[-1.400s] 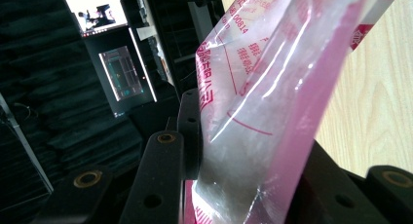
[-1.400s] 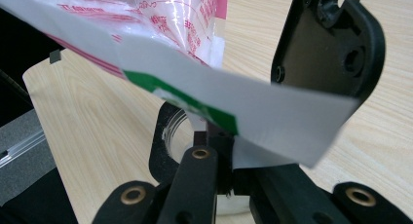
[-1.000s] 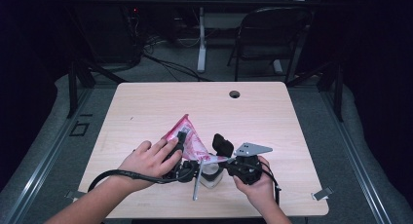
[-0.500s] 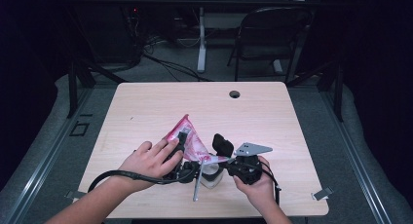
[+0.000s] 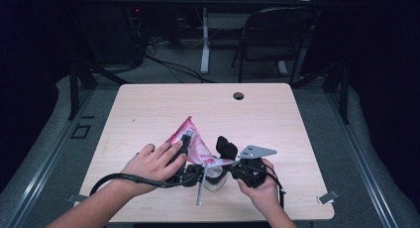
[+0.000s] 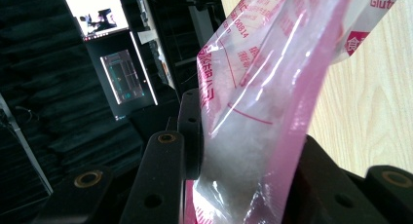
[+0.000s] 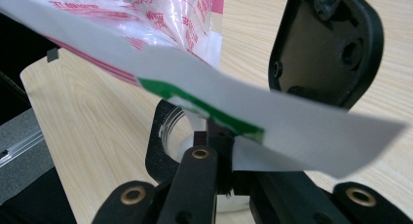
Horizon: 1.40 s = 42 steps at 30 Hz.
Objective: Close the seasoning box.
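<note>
Hands bring both grippers together over the pale wooden tabletop [image 5: 148, 109]. Left gripper [image 6: 238, 185]: jaws clamp the pink-printed clear plastic bag [image 6: 263, 112] between them. Right gripper [image 7: 221, 151]: jaws pinch shut on the bag's white-and-green edge strip [image 7: 253, 121].

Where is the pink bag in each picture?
High view: the pink bag sits low and center, between both hands.
Left gripper view: it rises at center between the black jaws.
Right gripper view: it hangs across the top.
Shared landmark: the wooden table.
</note>
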Tool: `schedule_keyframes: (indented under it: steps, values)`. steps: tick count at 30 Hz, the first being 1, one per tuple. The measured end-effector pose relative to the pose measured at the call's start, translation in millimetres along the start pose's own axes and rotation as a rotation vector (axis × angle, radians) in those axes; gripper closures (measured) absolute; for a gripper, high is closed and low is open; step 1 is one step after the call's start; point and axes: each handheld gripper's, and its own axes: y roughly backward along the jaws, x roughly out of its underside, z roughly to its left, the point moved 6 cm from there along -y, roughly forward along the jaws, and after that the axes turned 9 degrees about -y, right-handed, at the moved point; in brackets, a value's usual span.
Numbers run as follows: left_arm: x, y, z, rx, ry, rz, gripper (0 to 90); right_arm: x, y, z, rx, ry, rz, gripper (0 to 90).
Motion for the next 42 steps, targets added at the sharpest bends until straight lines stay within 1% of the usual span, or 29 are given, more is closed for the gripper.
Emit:
schedule_keyframes:
  steps: [9, 13, 16, 22, 30, 33, 42]
  values:
    - [-1.1, 0.8, -0.3, 0.002, -0.005, -0.005, 73.4, 1.0, -1.6, 0.2, 0.003, -0.003, 0.004, 90.0]
    - [-1.7, 0.4, -0.8, 0.002, 0.004, -0.010, 73.6, 1.5, -2.0, -0.6, 0.005, -0.004, 0.009, 90.0]
    - [-1.3, 0.4, 0.0, 0.002, 0.000, -0.008, 73.8, 1.1, -1.8, -1.0, 0.003, -0.006, 0.001, 90.0]
    - [-1.1, 0.7, 0.4, 0.000, -0.001, -0.008, 73.9, 1.4, -1.8, -0.5, 0.003, -0.005, 0.006, 90.0]
    - [-0.7, 0.6, 0.0, 0.003, 0.006, -0.007, 73.9, 1.7, -2.0, 0.1, 0.004, -0.003, 0.010, 90.0]
    - [-0.9, 0.5, -0.1, 0.004, -0.003, -0.008, 73.9, 2.0, -2.2, 0.0, 0.004, -0.001, 0.014, 90.0]
    - [-0.5, 0.1, -0.7, 0.006, -0.005, -0.006, 73.9, 2.4, -2.5, 0.3, 0.007, -0.003, 0.016, 90.0]
